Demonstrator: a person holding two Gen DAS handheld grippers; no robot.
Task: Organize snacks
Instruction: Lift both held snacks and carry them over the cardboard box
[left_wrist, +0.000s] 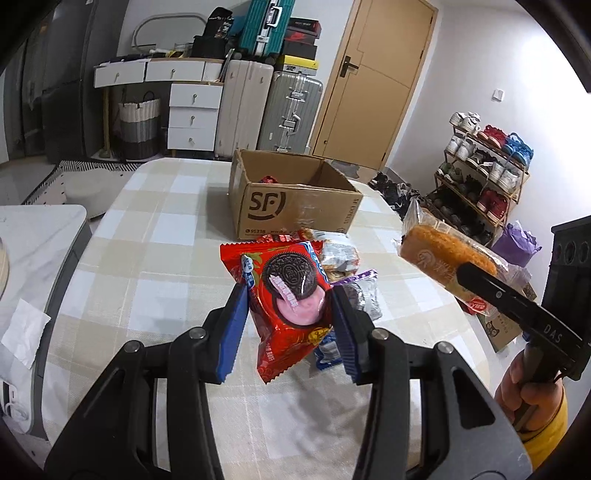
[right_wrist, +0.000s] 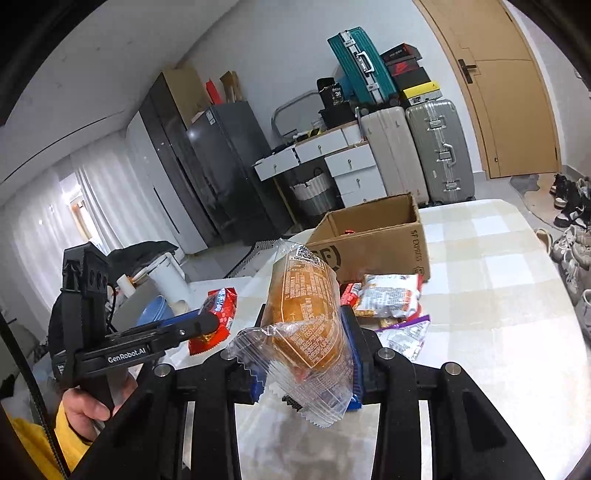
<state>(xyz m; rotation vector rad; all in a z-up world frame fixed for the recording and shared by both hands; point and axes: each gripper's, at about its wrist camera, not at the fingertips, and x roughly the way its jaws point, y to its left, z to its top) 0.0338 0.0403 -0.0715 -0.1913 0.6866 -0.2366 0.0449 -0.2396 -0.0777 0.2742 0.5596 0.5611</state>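
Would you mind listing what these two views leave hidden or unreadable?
- Cardboard box contents: both views, walls hide all but a red scrap.
- Snack pile: left wrist view, red Oreo packet covers it.
- Bread packet print: right wrist view, too small.

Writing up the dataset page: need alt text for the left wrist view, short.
The left gripper clamps a red Oreo packet above a checked tablecloth, while the right gripper holds up a wrapped golden cake. Beyond a small pile of snacks stands an open SF cardboard box.
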